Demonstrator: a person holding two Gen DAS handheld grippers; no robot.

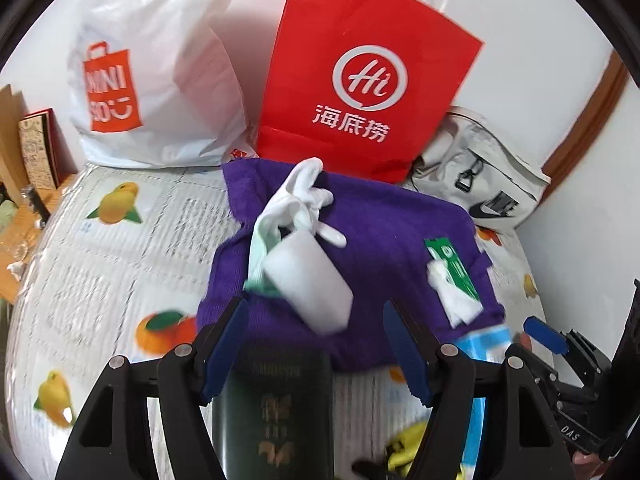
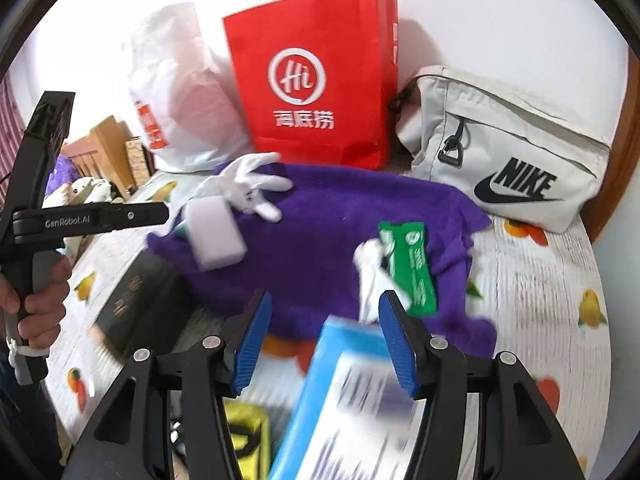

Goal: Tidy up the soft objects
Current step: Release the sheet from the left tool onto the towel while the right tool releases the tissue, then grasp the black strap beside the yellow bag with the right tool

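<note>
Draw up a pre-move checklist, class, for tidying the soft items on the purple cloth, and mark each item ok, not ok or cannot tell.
1. Left gripper open, nothing held: ok.
2. Right gripper open, nothing held: ok.
3. White glove and white sponge block lie on the purple cloth: ok.
4. Green packet on the cloth too: ok.
5. Red paper bag upright: ok.
6. Room inside the bag: cannot tell.

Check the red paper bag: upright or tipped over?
Upright. The red paper bag stands behind the purple cloth, handles pointing up, its base on the bed.
</note>
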